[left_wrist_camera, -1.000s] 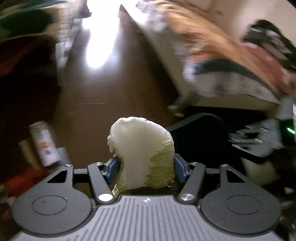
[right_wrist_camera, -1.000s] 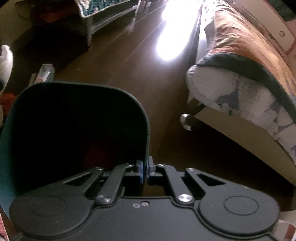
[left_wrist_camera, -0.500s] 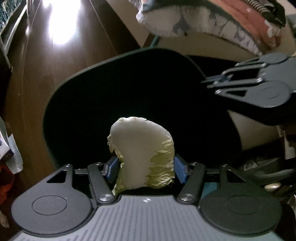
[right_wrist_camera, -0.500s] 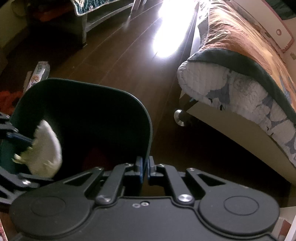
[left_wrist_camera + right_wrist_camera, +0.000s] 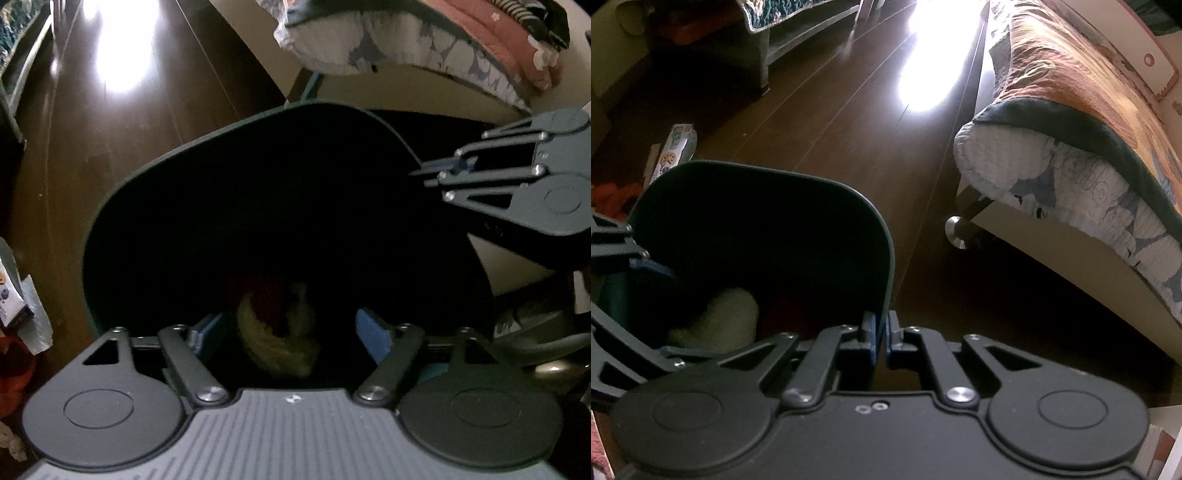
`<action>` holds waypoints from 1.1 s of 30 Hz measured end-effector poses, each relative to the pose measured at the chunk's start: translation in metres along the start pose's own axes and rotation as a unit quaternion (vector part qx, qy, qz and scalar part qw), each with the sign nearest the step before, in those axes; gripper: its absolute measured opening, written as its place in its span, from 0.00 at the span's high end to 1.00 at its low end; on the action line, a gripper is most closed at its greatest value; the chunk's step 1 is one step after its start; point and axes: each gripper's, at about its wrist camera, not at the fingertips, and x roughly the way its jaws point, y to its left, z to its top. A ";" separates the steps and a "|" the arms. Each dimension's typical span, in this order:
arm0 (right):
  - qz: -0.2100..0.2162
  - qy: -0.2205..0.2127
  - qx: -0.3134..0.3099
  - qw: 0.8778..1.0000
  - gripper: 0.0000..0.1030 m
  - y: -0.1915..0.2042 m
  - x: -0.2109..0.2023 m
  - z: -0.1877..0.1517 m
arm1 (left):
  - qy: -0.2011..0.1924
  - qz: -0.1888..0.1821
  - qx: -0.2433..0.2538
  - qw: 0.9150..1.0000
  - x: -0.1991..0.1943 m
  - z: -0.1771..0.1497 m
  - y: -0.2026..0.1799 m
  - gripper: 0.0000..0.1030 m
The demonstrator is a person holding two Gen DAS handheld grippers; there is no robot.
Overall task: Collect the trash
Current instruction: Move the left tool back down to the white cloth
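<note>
A dark green trash bin (image 5: 155,173) fills the left wrist view; its rim also shows in the right wrist view (image 5: 886,258). The pale cabbage piece (image 5: 273,339) lies at the bottom of the bin, also seen in the right wrist view (image 5: 720,321). My left gripper (image 5: 291,332) is open and empty over the bin's mouth. My right gripper (image 5: 881,332) is shut on the bin's rim; it also shows in the left wrist view (image 5: 436,171) at the bin's right edge.
Dark wooden floor with a bright glare patch (image 5: 923,81). A bed with an orange quilt (image 5: 1071,122) stands at the right. A snack packet (image 5: 674,147) and red cloth (image 5: 613,195) lie on the floor left of the bin. A low shelf (image 5: 798,40) stands at the back.
My left gripper moved over the bin, opened and let go of the cabbage piece, which dropped to the bin's bottom. My right gripper stayed shut on the rim.
</note>
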 end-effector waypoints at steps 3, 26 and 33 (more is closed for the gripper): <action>-0.001 0.002 0.001 1.000 0.96 0.001 -0.001 0.000 | -0.011 0.001 0.000 1.000 -0.011 -0.001 0.004 0.24; -0.007 0.015 -0.021 1.000 0.95 0.032 -0.021 0.003 | -0.089 0.149 -0.192 0.966 -0.151 -0.094 0.225 0.24; -0.040 0.022 -0.129 0.991 0.93 0.067 -0.031 -0.001 | -0.054 0.194 -0.309 0.929 -0.138 -0.167 0.310 0.24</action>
